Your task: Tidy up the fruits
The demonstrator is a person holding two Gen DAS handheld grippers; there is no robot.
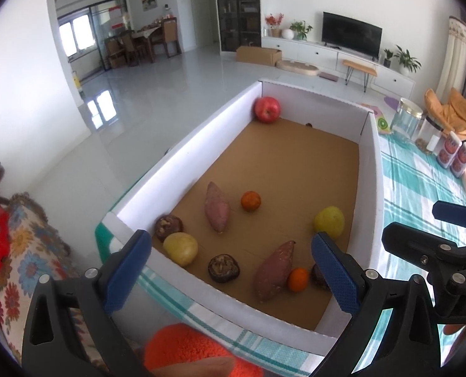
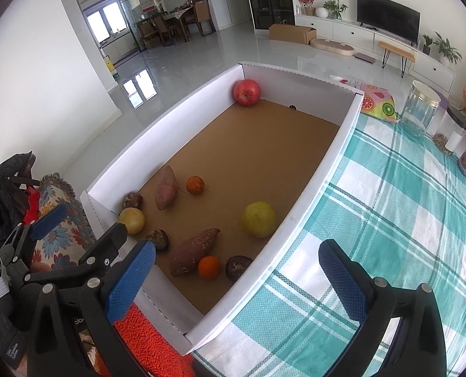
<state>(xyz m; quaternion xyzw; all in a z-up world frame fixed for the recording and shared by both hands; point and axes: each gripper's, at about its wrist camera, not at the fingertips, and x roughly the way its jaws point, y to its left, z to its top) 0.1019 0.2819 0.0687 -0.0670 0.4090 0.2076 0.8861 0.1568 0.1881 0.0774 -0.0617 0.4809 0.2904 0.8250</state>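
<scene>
A white-walled cardboard box (image 1: 182, 157) (image 2: 311, 188) holds the produce. A red apple (image 1: 266, 110) (image 2: 247, 92) sits in its far corner. At the near end lie two sweet potatoes (image 1: 217, 210) (image 1: 275, 270), two small oranges (image 1: 250, 201) (image 1: 298, 279), a yellow-green fruit (image 1: 329, 222) (image 2: 259, 219), a yellow round fruit (image 1: 180, 248) and dark brown fruits (image 1: 224, 267). My left gripper (image 1: 229, 236) hangs open over the box's near end, nothing between its fingers. My right gripper (image 2: 236, 248) is open above the box's near right wall, also empty.
The box rests on a teal checked tablecloth (image 2: 390, 220). To the right stand a glass jar (image 2: 419, 110), printed cans (image 1: 456, 154) and a fruit-print bag (image 2: 377, 102). An orange fuzzy cloth (image 1: 195, 348) lies by the near edge, and a floral cushion (image 1: 19, 251) is at the left.
</scene>
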